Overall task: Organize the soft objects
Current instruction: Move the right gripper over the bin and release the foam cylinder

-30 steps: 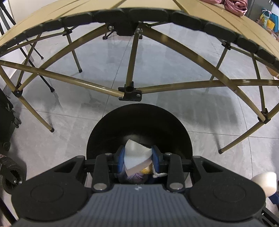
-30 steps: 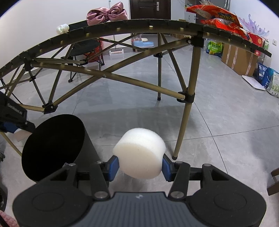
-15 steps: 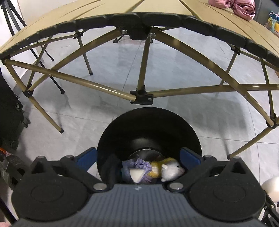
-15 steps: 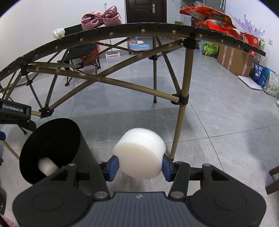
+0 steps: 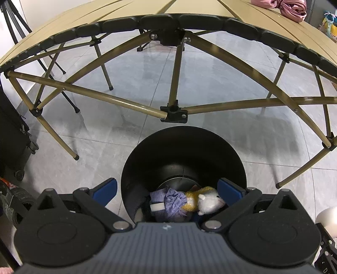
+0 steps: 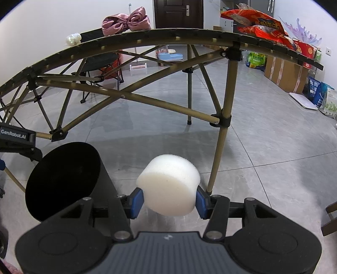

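Note:
A black round bin stands on the floor below my left gripper, which hangs open over its mouth with nothing between its blue pads. Inside the bin lie a purple cloth, a white foam piece and a yellow-and-white plush animal. My right gripper is shut on a white round sponge, held to the right of the same bin. That sponge also shows at the left wrist view's right edge.
A folding table with a tan top and brass-coloured legs arches over the bin. A pink bow and red snack bags lie on the table. Cardboard boxes line the right wall. A black case stands left.
My left gripper opened and dropped the white foam piece into the bin, where it now lies beside the cloth. The right gripper kept its hold on the sponge and barely moved.

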Available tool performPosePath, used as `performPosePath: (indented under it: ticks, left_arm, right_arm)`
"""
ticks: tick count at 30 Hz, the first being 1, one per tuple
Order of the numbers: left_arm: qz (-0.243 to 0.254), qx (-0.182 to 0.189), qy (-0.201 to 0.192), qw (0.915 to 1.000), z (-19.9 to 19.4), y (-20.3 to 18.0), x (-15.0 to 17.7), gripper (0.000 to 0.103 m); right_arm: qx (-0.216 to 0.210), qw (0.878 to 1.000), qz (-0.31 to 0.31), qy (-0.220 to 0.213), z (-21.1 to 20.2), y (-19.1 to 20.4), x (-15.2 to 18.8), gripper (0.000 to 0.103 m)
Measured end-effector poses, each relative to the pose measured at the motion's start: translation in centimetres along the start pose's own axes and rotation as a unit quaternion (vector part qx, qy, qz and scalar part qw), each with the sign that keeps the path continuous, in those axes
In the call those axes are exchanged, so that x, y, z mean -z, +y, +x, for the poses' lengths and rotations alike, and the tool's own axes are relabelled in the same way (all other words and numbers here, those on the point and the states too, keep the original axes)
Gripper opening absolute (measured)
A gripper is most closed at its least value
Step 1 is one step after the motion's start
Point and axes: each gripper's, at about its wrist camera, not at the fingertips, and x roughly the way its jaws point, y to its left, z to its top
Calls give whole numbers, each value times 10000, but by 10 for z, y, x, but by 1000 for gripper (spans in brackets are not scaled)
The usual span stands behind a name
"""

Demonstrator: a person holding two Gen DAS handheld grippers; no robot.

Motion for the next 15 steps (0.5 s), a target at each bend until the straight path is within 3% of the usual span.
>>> performPosePath:
  ticks: [15]
  left_arm:
    - [-76,16,5,10000,-6,18,2,103]
  right_arm:
    - [-145,9998,-153,18,0,23,-4,50]
